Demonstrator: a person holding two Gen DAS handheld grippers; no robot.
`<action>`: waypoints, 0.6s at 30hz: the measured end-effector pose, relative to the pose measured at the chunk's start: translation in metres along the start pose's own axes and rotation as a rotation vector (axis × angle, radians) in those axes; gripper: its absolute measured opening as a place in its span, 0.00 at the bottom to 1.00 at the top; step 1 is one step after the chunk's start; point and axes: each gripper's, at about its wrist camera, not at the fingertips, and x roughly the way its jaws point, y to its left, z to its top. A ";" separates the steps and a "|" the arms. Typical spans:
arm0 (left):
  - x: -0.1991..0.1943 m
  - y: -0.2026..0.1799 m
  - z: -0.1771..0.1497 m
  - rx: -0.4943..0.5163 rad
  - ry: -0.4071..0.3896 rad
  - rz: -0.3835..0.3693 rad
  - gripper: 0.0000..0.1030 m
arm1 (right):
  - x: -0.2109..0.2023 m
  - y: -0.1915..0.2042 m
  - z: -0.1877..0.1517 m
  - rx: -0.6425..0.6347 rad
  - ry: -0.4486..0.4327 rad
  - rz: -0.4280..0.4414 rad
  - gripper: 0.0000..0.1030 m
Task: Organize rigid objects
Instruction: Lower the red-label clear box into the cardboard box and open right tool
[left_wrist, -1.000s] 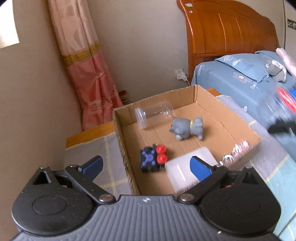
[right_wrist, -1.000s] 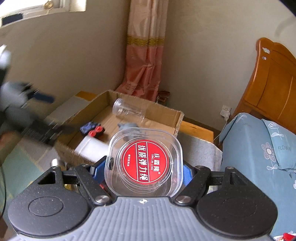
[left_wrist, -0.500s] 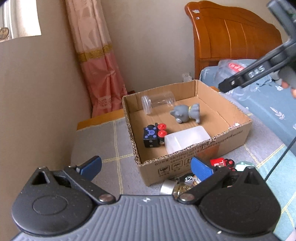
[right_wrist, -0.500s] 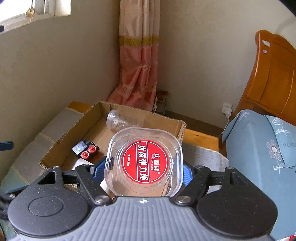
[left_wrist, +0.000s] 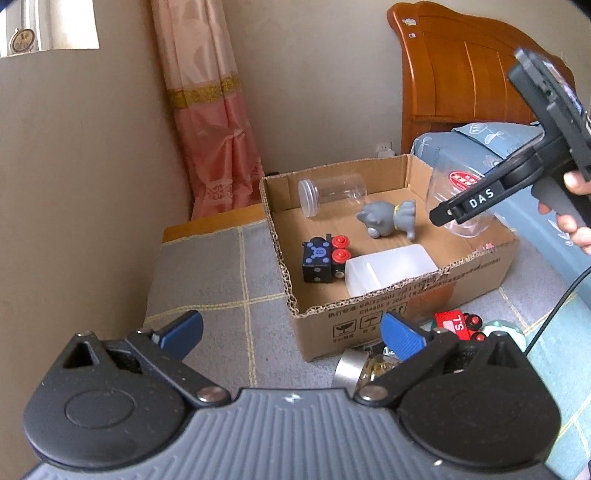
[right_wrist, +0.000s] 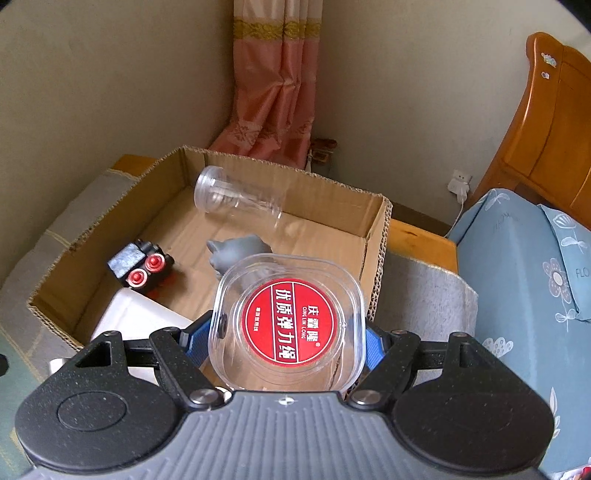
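Right tool (right_wrist: 288, 332) pinching tub (right_wrist: 290, 323) over box (right_wrist: 376, 236); left tool (left_wrist: 291, 328) spread. Could clip, perhaps, the box wall.

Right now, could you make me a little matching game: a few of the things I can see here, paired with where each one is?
Things:
1. clear square tub
2. clear round jar
3. grey cat figure
4. red toy car

Places:
a. on the mat outside the cardboard box
b. clamped in the right gripper
c. on its side by the box's far wall
d. lying mid-box, near the tub

Pairs: 1-b, 2-c, 3-d, 4-a
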 end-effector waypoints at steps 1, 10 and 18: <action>0.001 -0.001 0.000 0.000 0.004 -0.001 0.99 | 0.001 -0.001 -0.001 0.007 -0.010 0.002 0.78; -0.002 -0.002 -0.003 0.002 0.021 0.001 0.99 | -0.024 0.001 -0.013 0.029 -0.044 0.005 1.00; -0.008 -0.008 -0.011 -0.015 0.038 -0.021 0.99 | -0.059 0.015 -0.053 0.063 -0.082 -0.002 1.00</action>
